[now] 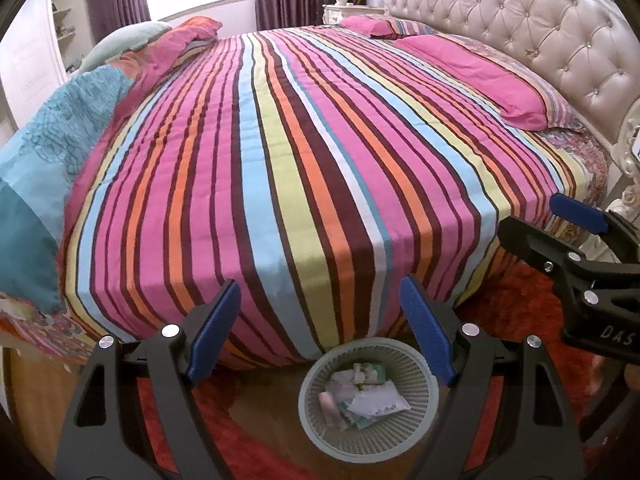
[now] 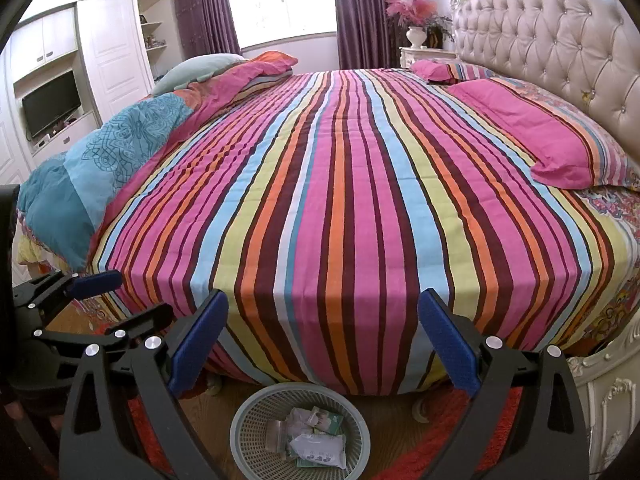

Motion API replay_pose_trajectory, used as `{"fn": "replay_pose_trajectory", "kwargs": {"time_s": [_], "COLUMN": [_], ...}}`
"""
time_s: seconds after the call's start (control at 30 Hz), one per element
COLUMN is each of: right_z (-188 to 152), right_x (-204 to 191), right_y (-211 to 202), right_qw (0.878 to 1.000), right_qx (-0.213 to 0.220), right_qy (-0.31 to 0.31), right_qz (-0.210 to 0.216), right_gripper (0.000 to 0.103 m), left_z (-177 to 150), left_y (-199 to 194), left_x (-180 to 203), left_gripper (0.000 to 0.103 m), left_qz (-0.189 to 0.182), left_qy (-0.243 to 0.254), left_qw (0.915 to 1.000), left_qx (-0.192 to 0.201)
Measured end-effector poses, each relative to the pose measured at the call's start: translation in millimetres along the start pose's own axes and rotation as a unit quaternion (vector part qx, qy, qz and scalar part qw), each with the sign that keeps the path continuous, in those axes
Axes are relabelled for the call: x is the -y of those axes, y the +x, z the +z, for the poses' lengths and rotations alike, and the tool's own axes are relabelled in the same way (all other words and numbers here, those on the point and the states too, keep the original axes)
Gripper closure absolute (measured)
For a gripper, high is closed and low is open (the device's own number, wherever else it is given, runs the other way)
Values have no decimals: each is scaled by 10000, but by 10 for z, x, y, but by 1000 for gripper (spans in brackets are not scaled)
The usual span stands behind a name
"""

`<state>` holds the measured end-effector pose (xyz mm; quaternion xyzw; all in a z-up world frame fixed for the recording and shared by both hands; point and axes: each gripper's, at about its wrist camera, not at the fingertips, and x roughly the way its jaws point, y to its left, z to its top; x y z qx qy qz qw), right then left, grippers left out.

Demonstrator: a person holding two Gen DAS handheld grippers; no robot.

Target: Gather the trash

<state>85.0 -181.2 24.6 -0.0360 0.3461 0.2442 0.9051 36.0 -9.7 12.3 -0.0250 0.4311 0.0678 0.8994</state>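
Pale mesh bin – wrappers inside

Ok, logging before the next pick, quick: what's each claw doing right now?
Left claw: open, holding nothing, above the basket.
Right claw: open, holding nothing.

Open air above the basket, bed edge close behind

My left jaws stand apart and empty, and the wastebasket at six o'clock gapes open-topped beneath them. The striped bed walls off twelve o'clock just beyond its rim. My right gripper crowds three o'clock; red rug lies bare between.
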Motion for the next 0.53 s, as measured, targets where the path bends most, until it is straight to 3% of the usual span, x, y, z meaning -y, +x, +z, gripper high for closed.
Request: {"fn": "replay_pose_trajectory", "kwargs": {"time_s": [0.23,0.53], "right_z": [-3,-17], "right_x": [14,37], "right_y": [12,40], "right_qw": [10000,9999], "right_qx": [-31,-104], "right_qy": [44,97], "right_qz": [12,20], "right_gripper": [12,12], "left_z": [-10,2], "left_y": [-45,0], "left_x": [2,0], "left_gripper": [24,24], "left_qz": [140,76], "left_qy": [8,-13], "left_qw": [9998,10000], "left_qx": [105,-49]}}
